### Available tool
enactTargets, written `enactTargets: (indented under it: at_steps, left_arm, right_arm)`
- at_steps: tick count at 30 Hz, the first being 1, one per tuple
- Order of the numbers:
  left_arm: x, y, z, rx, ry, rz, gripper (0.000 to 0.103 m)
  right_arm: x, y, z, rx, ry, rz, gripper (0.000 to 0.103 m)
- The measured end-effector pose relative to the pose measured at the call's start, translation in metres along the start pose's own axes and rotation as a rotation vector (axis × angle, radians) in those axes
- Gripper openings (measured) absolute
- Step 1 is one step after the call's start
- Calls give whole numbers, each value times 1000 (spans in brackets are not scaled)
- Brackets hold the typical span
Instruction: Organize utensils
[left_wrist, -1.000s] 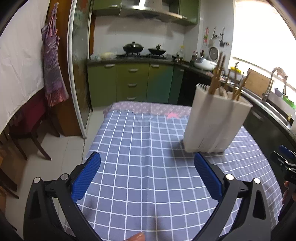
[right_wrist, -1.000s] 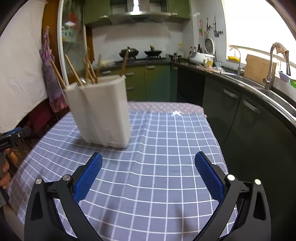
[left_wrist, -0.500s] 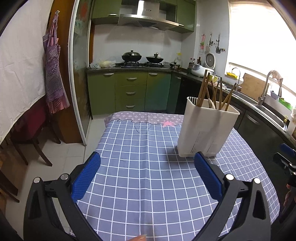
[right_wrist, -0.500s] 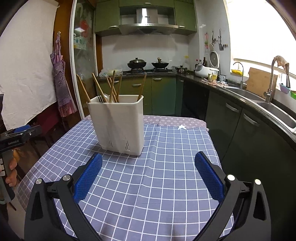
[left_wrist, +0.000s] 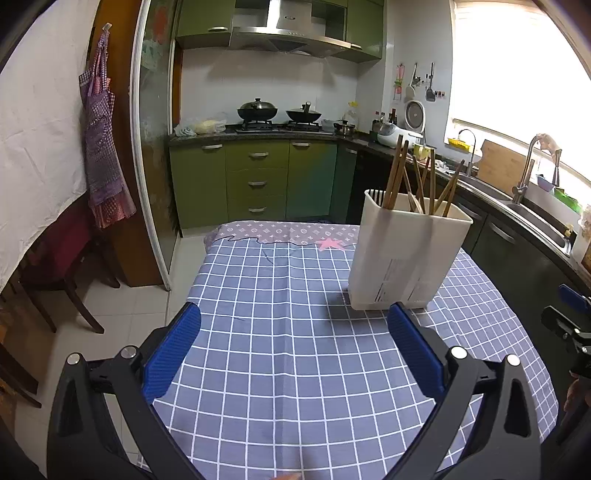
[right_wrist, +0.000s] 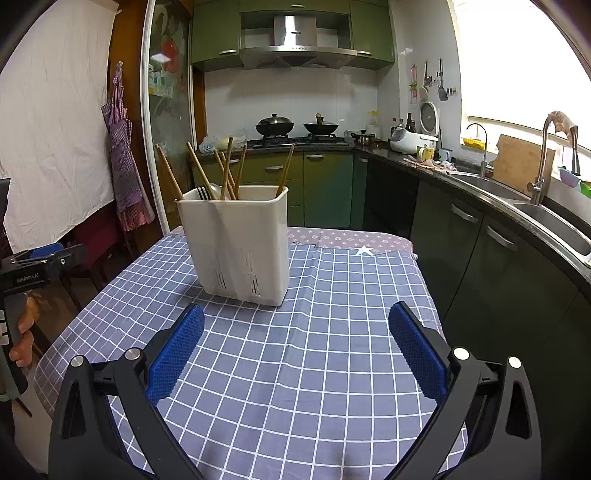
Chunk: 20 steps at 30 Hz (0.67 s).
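Surface (left_wrist: 295, 369) w/ a blue-grey cloth, white grid lines, soft creases; the far edge of the cloth is a mauve strip w/ small print and a star shape. White plastic utensil holder (left_wrist: 402, 258) stands upright on it: boxy, rounded corners, smooth walls, narrow slots cut low in its front. From the holder's top stick thin wooden chopsticks (right_wrist: 226, 168), leaning at various angles; dark fork tines (right_wrist: 201, 192) just show at its rim in the right wrist view.

Left gripper (left_wrist: 293, 345): black frame, silver pivot screws, fingers spread wide w/ blue ribbed pads, nothing between them; it sits near side of the holder, apart from it. Right gripper (right_wrist: 295, 345): same build, fingers likewise wide apart & empty, also near side of the holder, not touching.
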<state>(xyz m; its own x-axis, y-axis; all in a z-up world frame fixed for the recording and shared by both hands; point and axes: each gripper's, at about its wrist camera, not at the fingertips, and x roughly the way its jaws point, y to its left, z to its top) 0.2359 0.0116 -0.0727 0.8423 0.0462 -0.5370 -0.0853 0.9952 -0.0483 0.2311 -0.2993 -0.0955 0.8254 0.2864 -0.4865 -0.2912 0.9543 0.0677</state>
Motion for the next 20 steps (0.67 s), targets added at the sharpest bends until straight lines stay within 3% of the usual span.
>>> enactTargets:
  at_steps: [6, 13, 15, 20]
  left_arm:
    - [2, 3, 0, -15, 0, -26, 96]
    - [3, 2, 2, 10, -19, 21, 96]
    - [3, 4, 2, 15, -23, 72, 96]
    - [7, 11, 1, -7, -10, 74, 96]
  right_arm:
    - [1, 0, -1, -1, 2, 3, 99]
    - [2, -1, -2, -5, 3, 3, 99]
    - [2, -2, -2, -2, 4, 1, 99]
    - [2, -5, -1, 1, 3, -2, 99]
